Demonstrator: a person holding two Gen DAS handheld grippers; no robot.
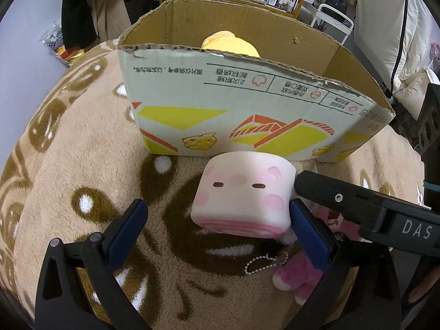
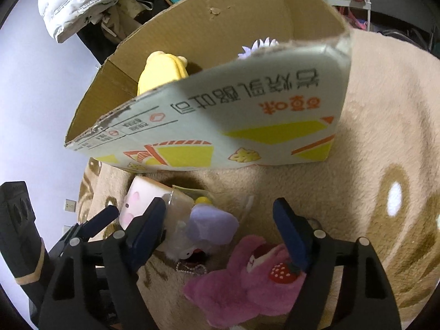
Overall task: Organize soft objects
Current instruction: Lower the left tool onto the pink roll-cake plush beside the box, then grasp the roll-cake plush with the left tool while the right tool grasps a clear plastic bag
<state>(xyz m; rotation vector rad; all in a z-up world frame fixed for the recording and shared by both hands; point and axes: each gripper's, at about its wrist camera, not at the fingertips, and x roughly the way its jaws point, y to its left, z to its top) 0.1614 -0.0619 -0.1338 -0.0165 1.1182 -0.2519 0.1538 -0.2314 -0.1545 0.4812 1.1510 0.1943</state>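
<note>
Left gripper (image 1: 217, 224) stands wide, holding nothing; squishy roll (image 1: 242, 195) lower centre touches only one pad (centre it before closing).

Two close wrist views angled steeply down, sharing the cardboard box (image 1: 247, 104) (image 2: 209, 126) and blanket (image 1: 82, 165) (image 2: 385, 110).

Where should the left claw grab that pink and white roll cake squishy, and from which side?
Grip the roll cake squishy across its two rounded flanks, coming down from above on the near side. It lies on the blanket face up, swirl end toward the left claw, box close behind it.
</note>
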